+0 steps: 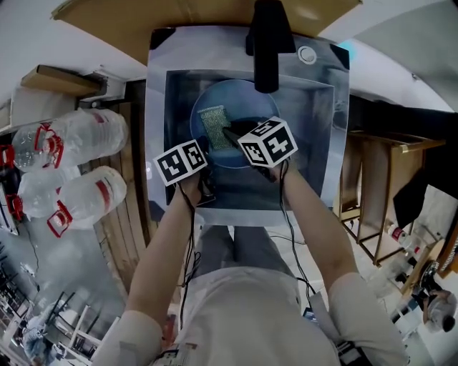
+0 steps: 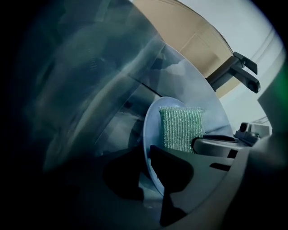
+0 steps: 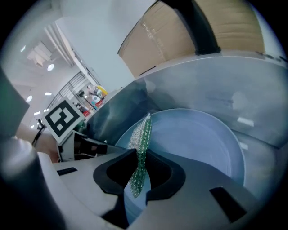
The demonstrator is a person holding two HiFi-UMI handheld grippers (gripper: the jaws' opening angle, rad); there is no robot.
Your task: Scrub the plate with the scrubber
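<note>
A round blue plate (image 1: 242, 106) lies in the steel sink (image 1: 323, 143), with a green mesh scrubber (image 1: 212, 127) on its left half. My right gripper (image 1: 230, 133) reaches in from the near side and is shut on the scrubber (image 3: 140, 148), which stands edge-on between its jaws over the plate (image 3: 198, 143). My left gripper (image 1: 203, 176) is at the plate's near left rim. In the left gripper view the plate's rim (image 2: 152, 121) runs between the jaws of the left gripper (image 2: 153, 179), which are clamped on it, and the scrubber (image 2: 180, 128) rests against the plate's face.
A black faucet (image 1: 265, 43) hangs over the sink's far side, just above the plate. Large clear water bottles (image 1: 71, 143) with red handles lie to the left. A brown board (image 1: 179, 14) is behind the sink, and a wooden frame (image 1: 379, 186) stands to the right.
</note>
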